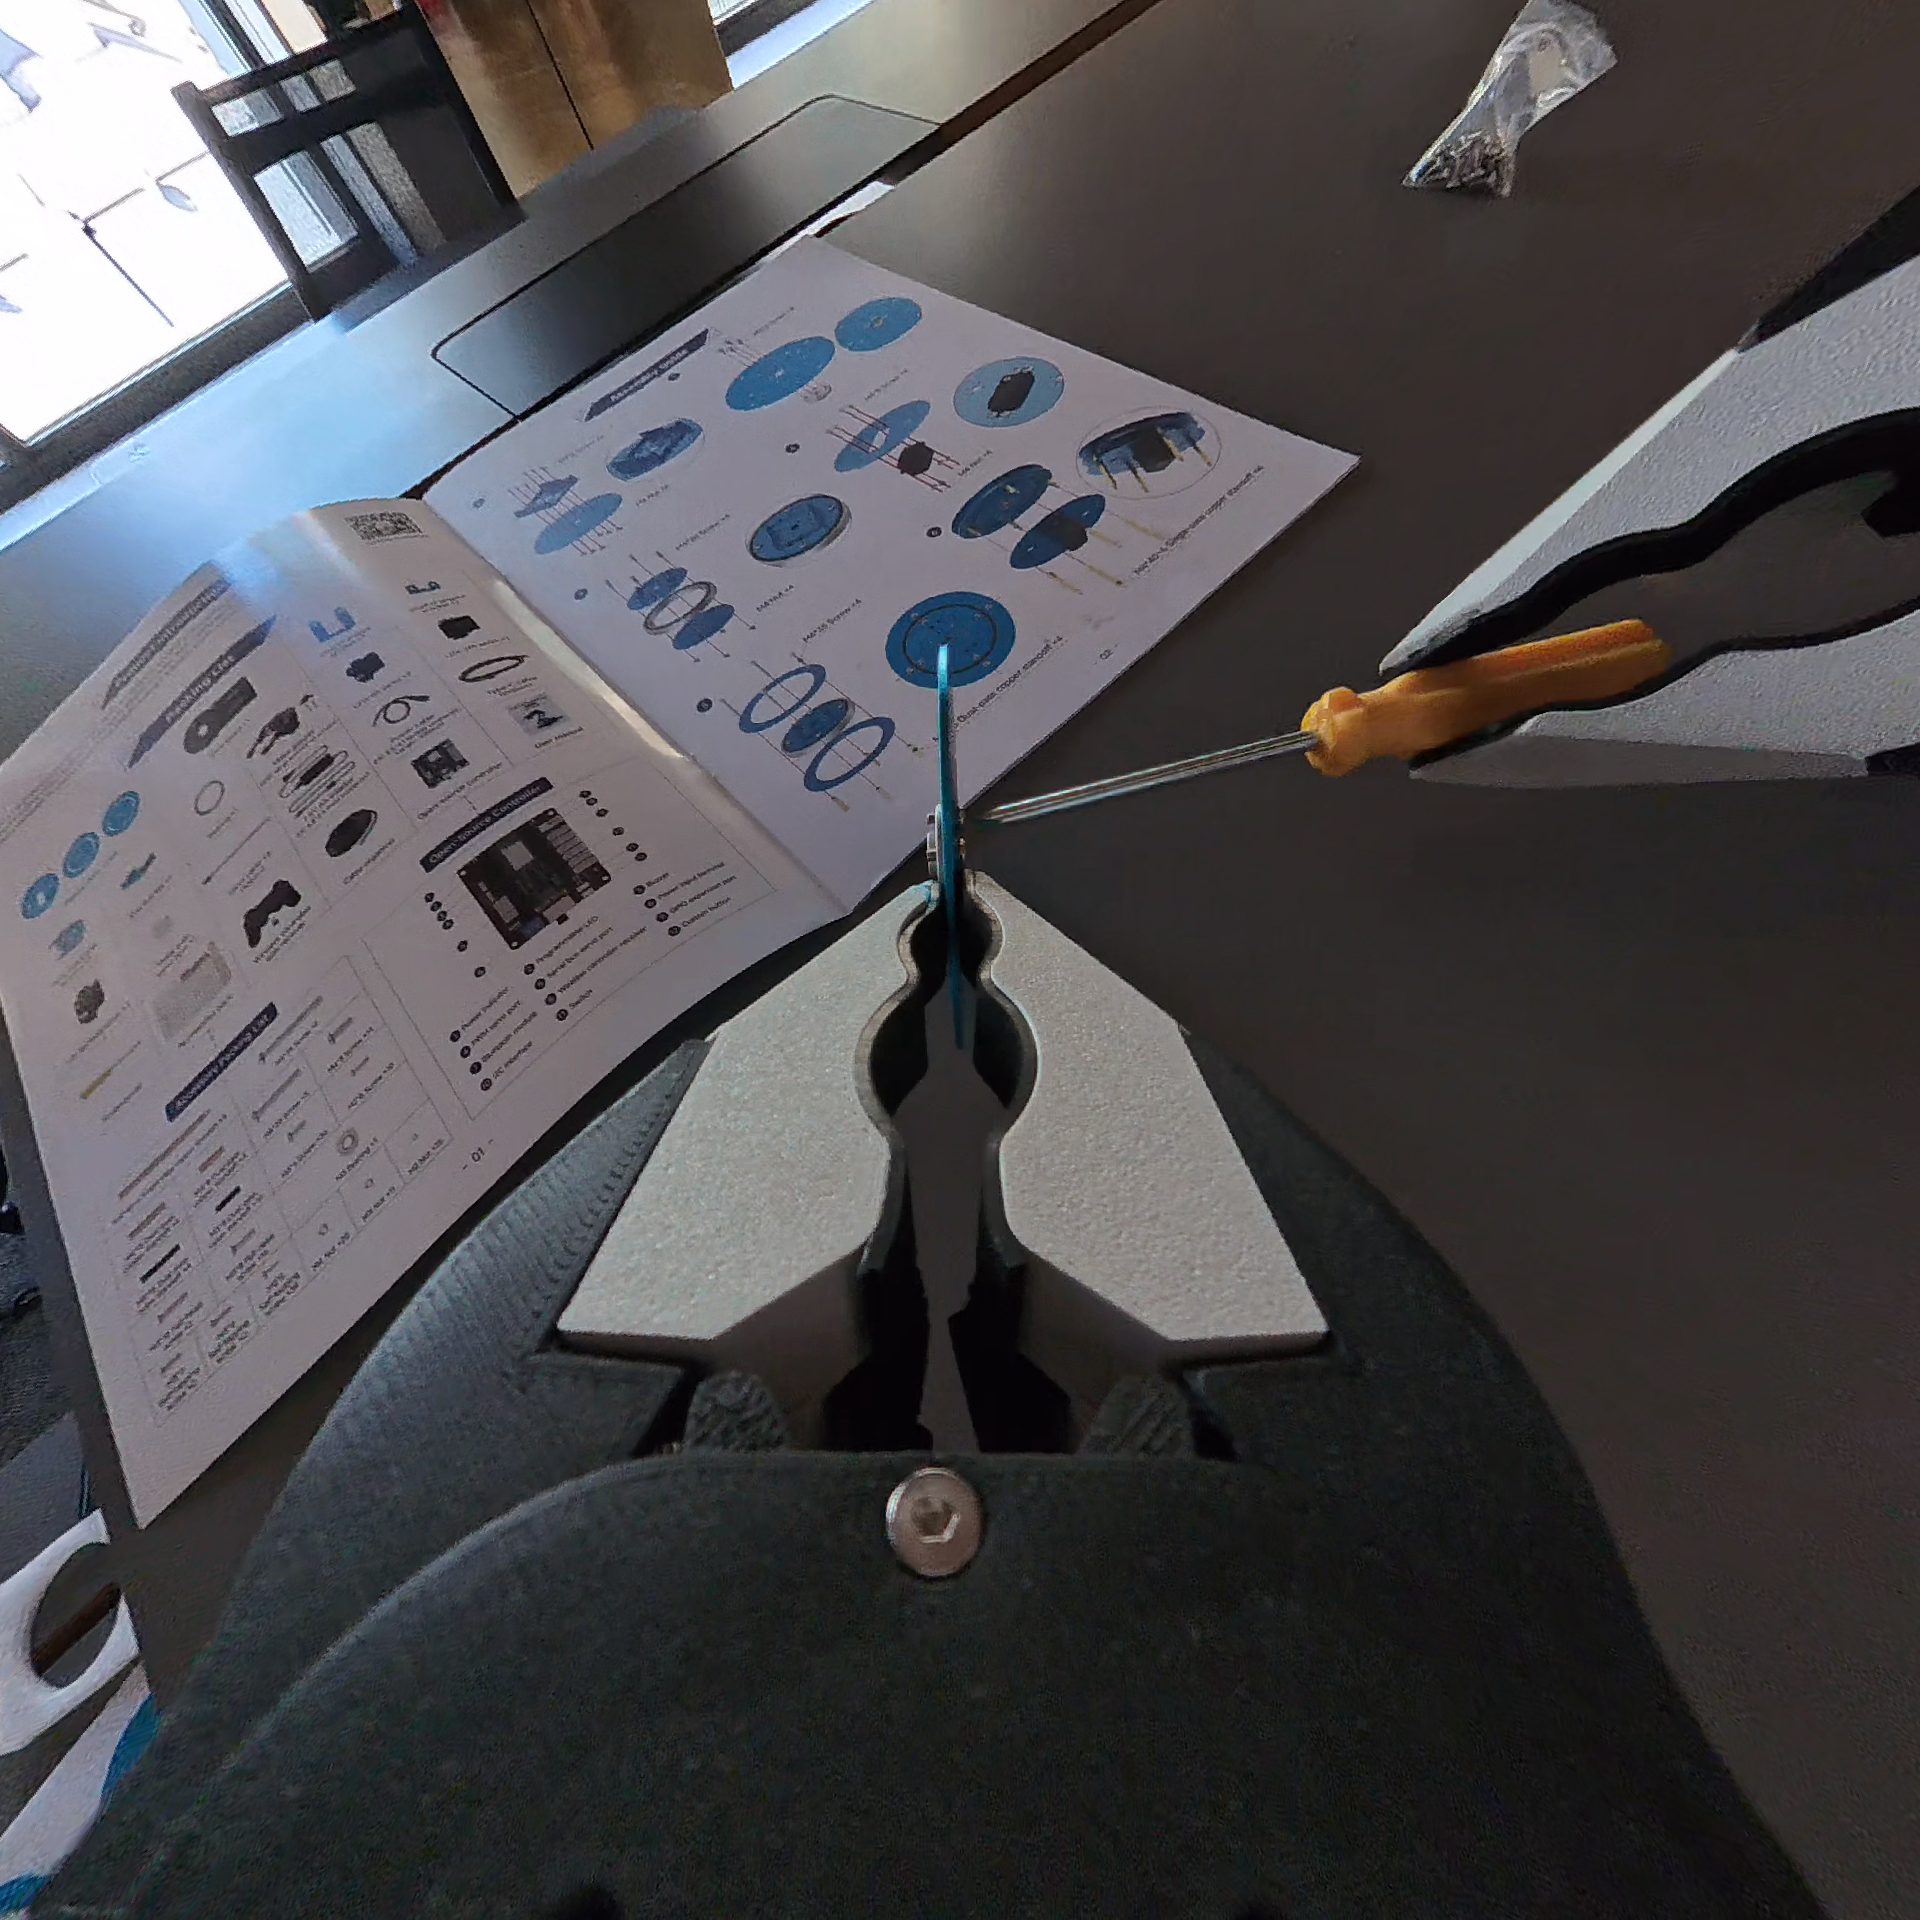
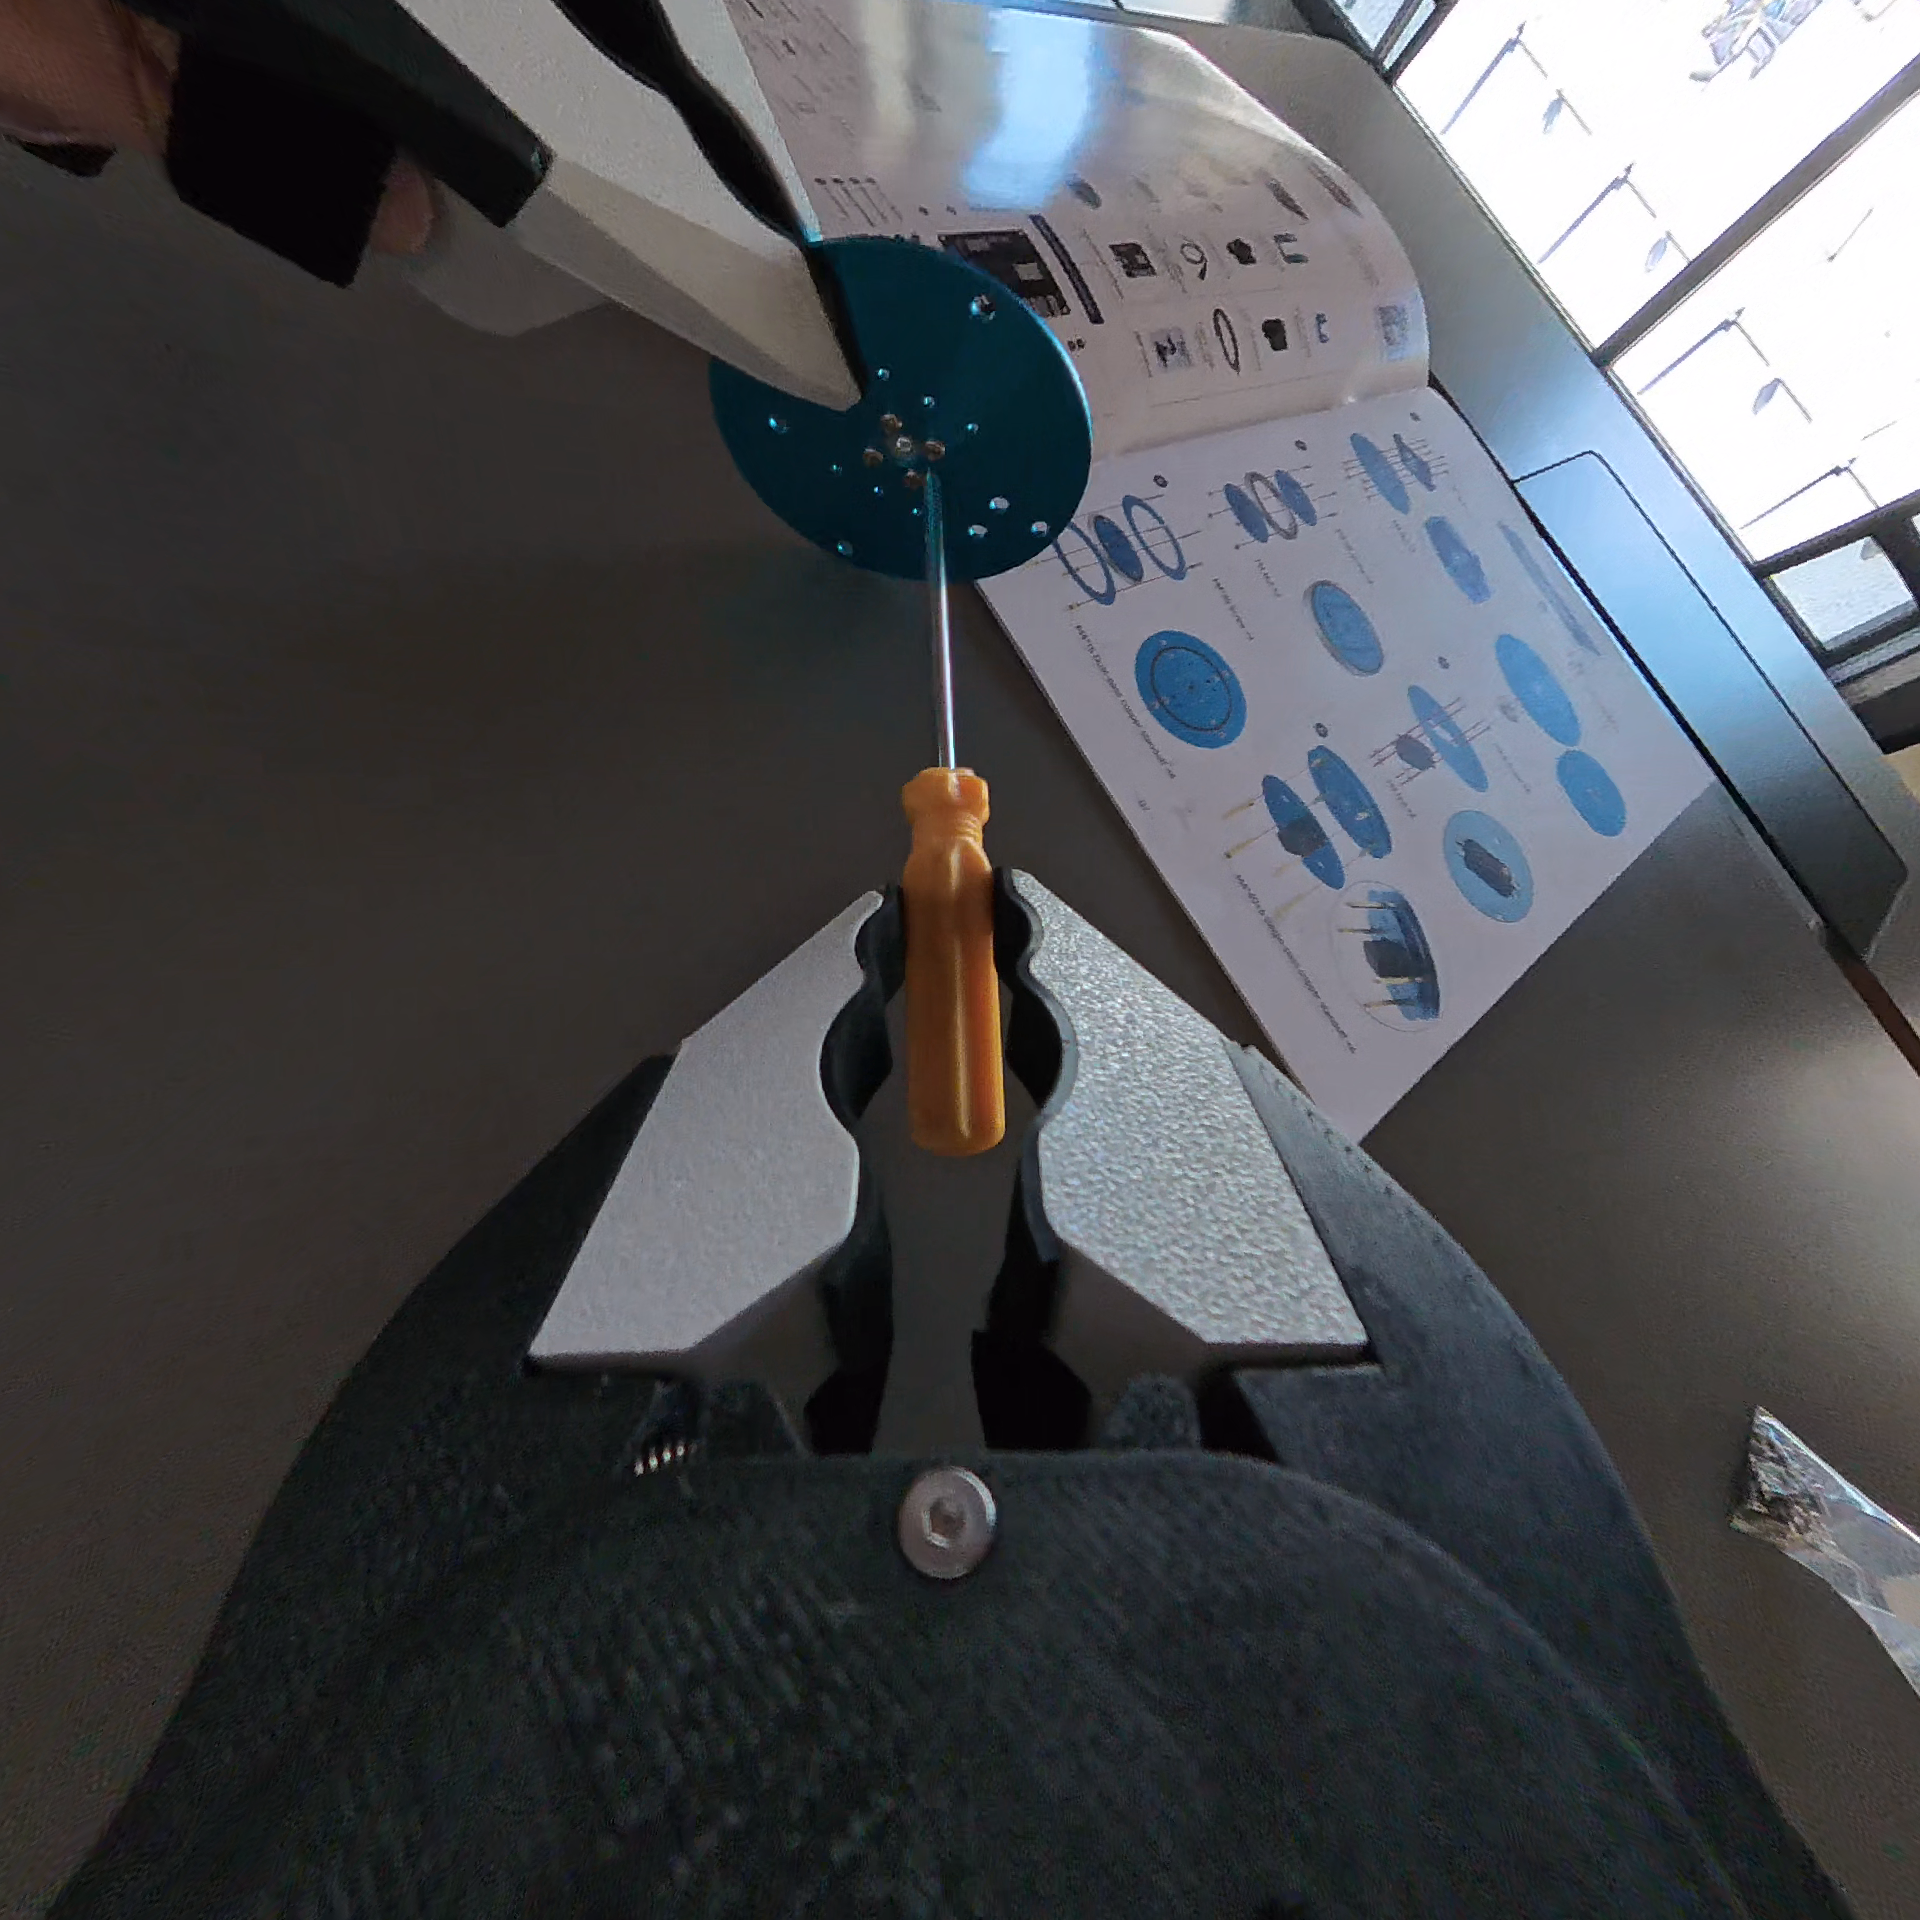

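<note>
Blue disc [image 2: 935,436], round and drilled with small holes, is pinched edge-on at the tips of the left tongs [image 1: 948,904], closed tight on it. The right tongs [image 2: 948,914] are clamped on the orange handle of a screwdriver [image 2: 951,966], whose thin shaft reaches straight ahead to the screws at the disc's middle. Beyond both tongs an open instruction booklet [image 1: 520,831] lies flat on the dark table [image 1: 1455,1143]. A clear bag of small hardware [image 1: 1517,104] sits well off, to the right tongs' side.

Blue perforated disc [image 2: 935,436]: one. Orange-handled screwdriver [image 2: 951,997]: one. Open illustrated booklet [image 1: 582,790]: one. Clear bag of small hardware [image 1: 1522,104]: one. Tongs: two, left tongs [image 1: 951,904] and right tongs [image 2: 945,899].
</note>
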